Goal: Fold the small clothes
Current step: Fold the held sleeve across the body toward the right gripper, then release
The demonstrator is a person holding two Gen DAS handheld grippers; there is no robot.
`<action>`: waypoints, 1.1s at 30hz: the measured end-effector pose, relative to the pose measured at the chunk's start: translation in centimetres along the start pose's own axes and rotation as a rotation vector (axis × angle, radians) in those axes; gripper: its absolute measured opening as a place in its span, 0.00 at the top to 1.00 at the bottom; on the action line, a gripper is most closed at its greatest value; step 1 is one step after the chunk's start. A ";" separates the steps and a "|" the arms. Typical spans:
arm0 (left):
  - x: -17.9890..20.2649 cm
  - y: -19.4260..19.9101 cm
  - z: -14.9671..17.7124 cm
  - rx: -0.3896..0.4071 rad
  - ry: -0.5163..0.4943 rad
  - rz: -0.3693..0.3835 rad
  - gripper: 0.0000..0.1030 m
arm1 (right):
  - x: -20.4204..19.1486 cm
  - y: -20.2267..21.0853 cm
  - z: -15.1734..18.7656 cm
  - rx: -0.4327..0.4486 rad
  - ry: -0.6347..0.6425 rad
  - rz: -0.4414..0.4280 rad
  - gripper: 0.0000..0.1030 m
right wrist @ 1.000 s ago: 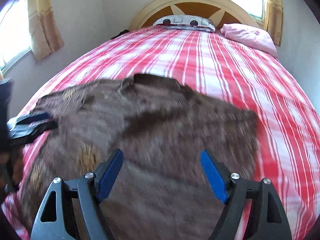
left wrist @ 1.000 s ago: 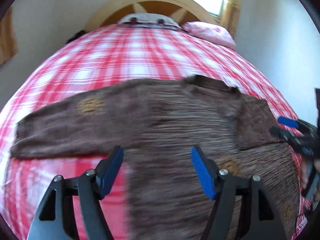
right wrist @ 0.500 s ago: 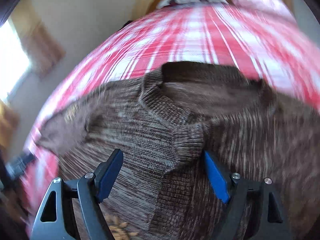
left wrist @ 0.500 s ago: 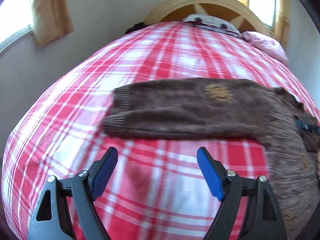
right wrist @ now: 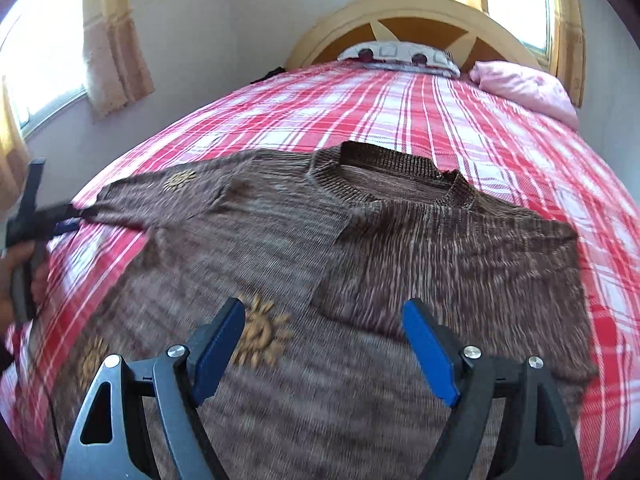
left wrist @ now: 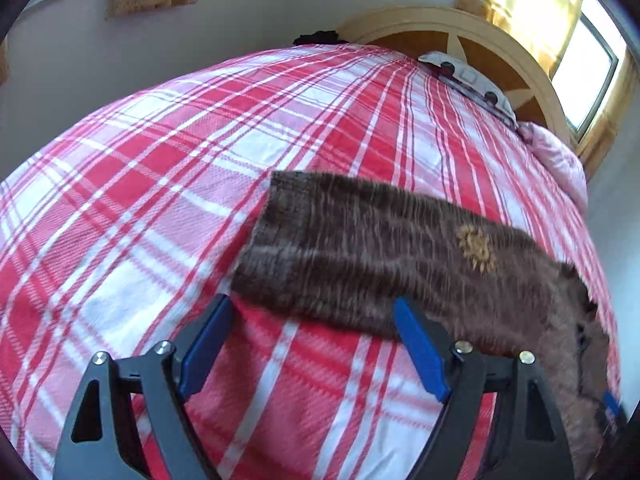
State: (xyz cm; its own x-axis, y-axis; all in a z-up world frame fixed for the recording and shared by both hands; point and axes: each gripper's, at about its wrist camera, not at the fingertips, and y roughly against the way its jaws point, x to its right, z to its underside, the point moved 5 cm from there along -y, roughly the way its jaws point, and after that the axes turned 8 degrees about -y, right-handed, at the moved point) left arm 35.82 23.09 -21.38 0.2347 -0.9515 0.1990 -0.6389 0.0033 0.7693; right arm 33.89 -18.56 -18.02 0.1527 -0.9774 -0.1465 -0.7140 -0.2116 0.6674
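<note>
A brown knit sweater with yellow sun patches lies flat, front up, on the red-and-white plaid bed. Its right sleeve is folded across the chest. The left sleeve stretches straight out to the side, cuff at the far end. My left gripper is open over bare sheet, with the sleeve's near edge just beyond its fingertips; it also shows in the right wrist view as the left gripper in a hand. My right gripper hovers open above the sweater's body, with nothing between its fingers.
A pink pillow and a patterned pillow lie against the arched wooden headboard. Curtained windows stand on the left wall and behind the headboard. Bare plaid sheet spreads left of the sleeve cuff.
The left gripper has swung left from over the sweater's body to the outstretched sleeve near its cuff, and rolled. The right gripper went in close to the collar, then drew back over the body.
</note>
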 end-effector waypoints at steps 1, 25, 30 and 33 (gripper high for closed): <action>-0.1 -0.3 -0.3 -0.005 0.010 0.009 0.20 | -0.1 0.1 0.2 0.002 0.008 0.000 0.21; 11.5 4.0 -6.8 0.158 -0.138 0.187 0.92 | 1.1 4.0 2.9 0.051 0.013 0.004 0.21; 18.5 6.0 -6.6 0.198 -0.270 0.254 0.92 | 3.0 5.3 3.3 0.069 -0.015 0.011 0.21; 22.6 7.0 -6.0 0.201 -0.319 0.312 0.92 | 4.2 6.1 3.6 0.088 -0.035 0.020 0.21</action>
State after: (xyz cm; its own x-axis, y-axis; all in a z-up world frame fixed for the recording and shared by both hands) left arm 41.07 3.45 -7.85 -0.2071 -0.9614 0.1813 -0.7790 0.2741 0.5640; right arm 27.71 -23.93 -17.16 0.1147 -0.9803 -0.1605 -0.7740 -0.1895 0.6042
